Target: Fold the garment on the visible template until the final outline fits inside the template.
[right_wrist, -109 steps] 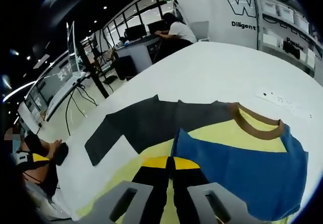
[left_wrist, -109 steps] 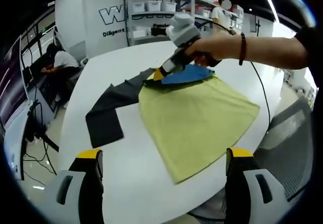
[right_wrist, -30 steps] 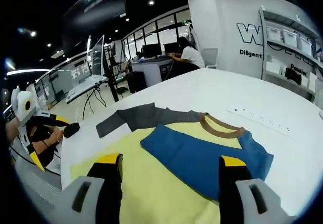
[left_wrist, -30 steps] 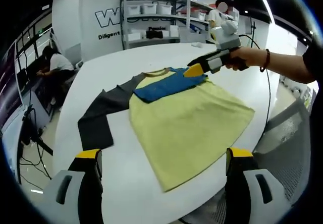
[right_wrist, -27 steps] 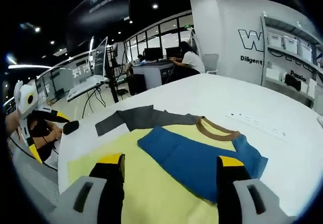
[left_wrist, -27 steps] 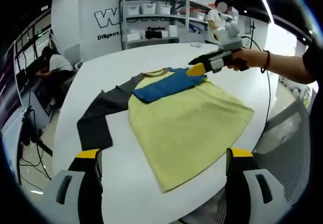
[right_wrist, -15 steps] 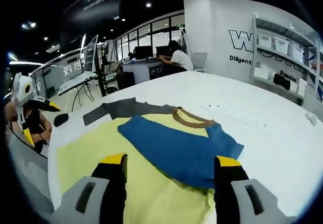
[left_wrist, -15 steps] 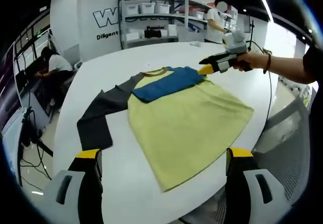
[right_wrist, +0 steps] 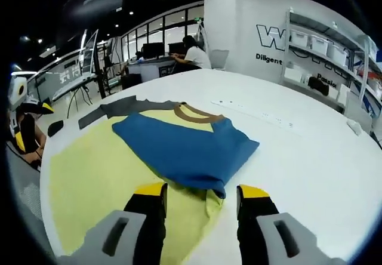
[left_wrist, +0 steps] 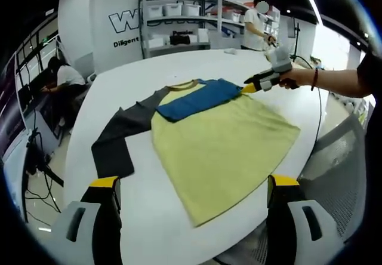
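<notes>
— What is laid out on the bench (left_wrist: 197, 229)?

— One garment (left_wrist: 224, 142) is spread flat on the smooth, white, rounded top. A soft, matte yellow body is seen, widening toward its hem, with a brown ribbed collar (right_wrist: 194, 116). Two sleeves are counted: a blue sleeve (right_wrist: 179, 151), folded across the chest as a flat, roughly four-sided panel, and a dark grey sleeve (left_wrist: 116, 139), stretched out to the side and bent at an angle.

— Can a template be made out?

— No outline can be told apart from the white surface in either view.

— How is the left gripper (left_wrist: 191, 187) held?

— Its jaws are spread wide at the bottom of the left gripper view, with nothing between them, near the hem of the garment and apart from it. Yellow tips over black and grey plastic are shown.

— And the right gripper (right_wrist: 200, 193)?

— It is held parted too, less widely, and nothing is gripped. Its yellow tips are placed just beside the lower corner of the blue sleeve, at the garment's edge. In the left gripper view it is seen at the far side of the garment, carried in a hand (left_wrist: 292, 79) with a dark bead bracelet at the wrist.

— Anything else on the bench?

— One long white strip (right_wrist: 253, 114) is laid beyond the collar.
</notes>
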### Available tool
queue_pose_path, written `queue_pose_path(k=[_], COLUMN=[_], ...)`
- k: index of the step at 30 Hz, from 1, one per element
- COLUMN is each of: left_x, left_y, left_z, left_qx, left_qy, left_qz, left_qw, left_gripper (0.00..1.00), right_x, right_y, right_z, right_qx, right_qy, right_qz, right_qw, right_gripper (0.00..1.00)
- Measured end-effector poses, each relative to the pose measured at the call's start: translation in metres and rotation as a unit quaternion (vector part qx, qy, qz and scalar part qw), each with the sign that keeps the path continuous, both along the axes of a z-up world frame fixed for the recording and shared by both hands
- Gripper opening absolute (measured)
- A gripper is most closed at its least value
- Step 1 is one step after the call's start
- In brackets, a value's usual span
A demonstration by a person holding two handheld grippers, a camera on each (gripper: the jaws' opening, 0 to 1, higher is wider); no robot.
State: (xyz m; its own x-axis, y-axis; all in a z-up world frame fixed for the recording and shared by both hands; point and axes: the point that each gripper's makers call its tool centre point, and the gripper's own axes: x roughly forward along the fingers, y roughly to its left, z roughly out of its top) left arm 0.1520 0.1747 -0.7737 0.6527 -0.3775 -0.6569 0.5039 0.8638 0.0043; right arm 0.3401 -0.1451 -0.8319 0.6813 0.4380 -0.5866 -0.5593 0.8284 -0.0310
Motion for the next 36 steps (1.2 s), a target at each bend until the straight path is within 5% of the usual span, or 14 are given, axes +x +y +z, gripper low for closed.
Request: queue_pose_path(k=[12,30,36], left_x=[-0.001,0.002,0.001], left_y=[0.004,0.003,0.004], left_z=[-0.001,0.000,0.001], left_qx=[0.005,0.005,0.003], left_qy=[0.005,0.003,0.001], left_qz=[0.004,0.001,0.004], left_qw=[1.0000,1.0000,1.0000], left_gripper=[0.99,0.99,0.98], right_x=[0.014,0.002,-0.004], right_y=[-0.010,-0.017,-0.014], right_z=[-0.011,-0.023,-0.021], right_qx=[-0.039,-0.035,-0.080], right_qy=[-0.011,-0.008,-0.025], right_qz=[-0.015,-0.050,-0.030], right_qw=[0.9991,0.9981,0.9960], right_gripper=[0.00,0.00,0.00])
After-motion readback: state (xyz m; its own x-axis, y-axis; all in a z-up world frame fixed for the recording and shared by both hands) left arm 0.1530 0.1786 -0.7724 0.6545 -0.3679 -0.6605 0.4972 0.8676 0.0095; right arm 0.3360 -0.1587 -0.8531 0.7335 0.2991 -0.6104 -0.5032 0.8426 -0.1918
